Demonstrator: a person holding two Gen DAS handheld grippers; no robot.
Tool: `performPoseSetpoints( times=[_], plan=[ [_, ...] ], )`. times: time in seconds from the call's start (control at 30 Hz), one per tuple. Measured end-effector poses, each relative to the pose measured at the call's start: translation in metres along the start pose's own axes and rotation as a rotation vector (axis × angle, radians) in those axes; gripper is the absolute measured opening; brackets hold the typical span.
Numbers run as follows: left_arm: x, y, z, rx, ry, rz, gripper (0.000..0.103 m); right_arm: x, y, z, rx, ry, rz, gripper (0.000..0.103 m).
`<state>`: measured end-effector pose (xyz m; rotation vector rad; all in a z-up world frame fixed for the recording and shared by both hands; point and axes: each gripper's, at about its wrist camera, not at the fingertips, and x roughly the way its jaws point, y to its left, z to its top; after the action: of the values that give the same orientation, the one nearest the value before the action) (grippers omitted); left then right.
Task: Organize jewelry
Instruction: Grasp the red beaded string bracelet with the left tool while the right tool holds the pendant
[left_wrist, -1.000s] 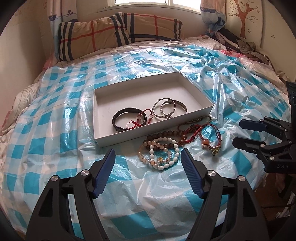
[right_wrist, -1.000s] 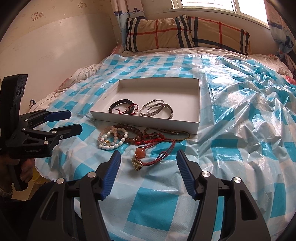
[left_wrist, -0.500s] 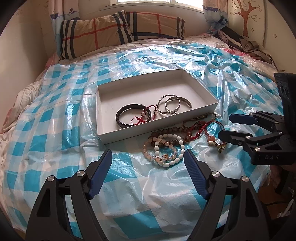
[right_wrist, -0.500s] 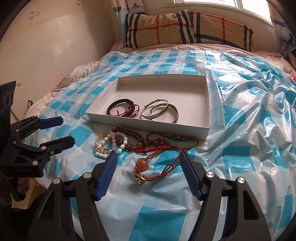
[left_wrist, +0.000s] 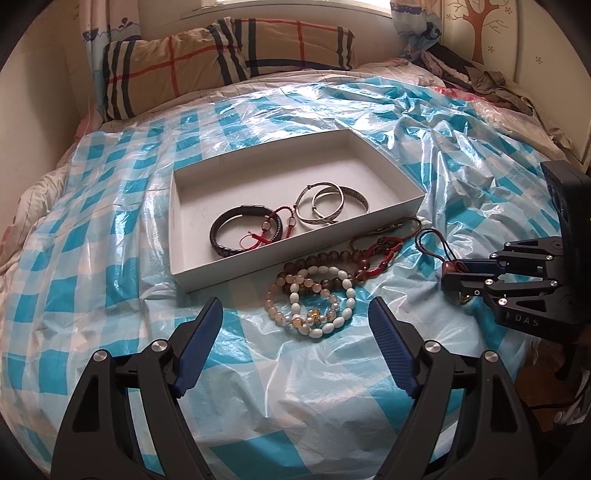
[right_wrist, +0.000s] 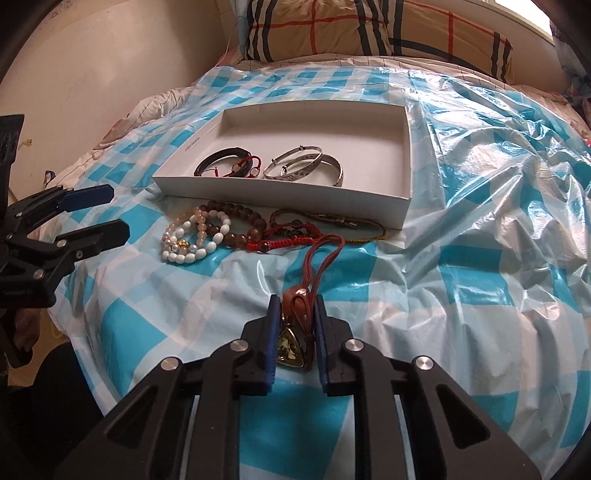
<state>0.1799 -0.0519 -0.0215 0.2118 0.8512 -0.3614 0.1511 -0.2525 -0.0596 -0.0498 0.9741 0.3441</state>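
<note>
Clamping pendant necklace (right_wrist: 295, 314), right jaws narrowed.

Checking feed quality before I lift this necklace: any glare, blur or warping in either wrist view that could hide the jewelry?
Left wrist view: window glare streaks the plastic sheet, mostly behind the white box; beaded bracelets read sharp; fisheye bends the edges. Right wrist view: glare on the sheet's crinkles at right; pendant necklace between the right gripper pads is shadowed but legible; the bright window top right is clipped.
</note>
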Motion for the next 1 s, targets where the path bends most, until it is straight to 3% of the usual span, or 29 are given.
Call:
performPoseSetpoints(
  times=[0.23,0.4,0.57,0.63,0.73,1.0],
  plan=[
    [0.034,-0.045,0.025,0.148,-0.017,-0.171,0.077,-0.018,-0.025,-0.017,0.075,-0.004,-0.004,0.018],
    [0.070,-0.065,0.038,0.172,0.036,-0.224,0.076,-0.014,-0.032,-0.018,0.107,-0.001,0.020,0.018],
    [0.099,-0.064,0.039,0.152,0.127,-0.261,0.048,-0.009,-0.036,-0.019,0.132,-0.005,0.048,0.019],
    [0.104,-0.064,0.039,0.148,0.152,-0.292,0.022,-0.008,-0.038,-0.020,0.145,-0.005,0.058,0.019],
    [0.104,-0.070,0.034,0.195,0.170,-0.285,0.005,-0.007,-0.039,-0.020,0.148,-0.004,0.065,0.021],
    [0.055,-0.054,0.023,0.141,0.155,-0.348,0.002,-0.027,-0.029,-0.017,0.136,-0.077,0.115,0.021]
  ],
)
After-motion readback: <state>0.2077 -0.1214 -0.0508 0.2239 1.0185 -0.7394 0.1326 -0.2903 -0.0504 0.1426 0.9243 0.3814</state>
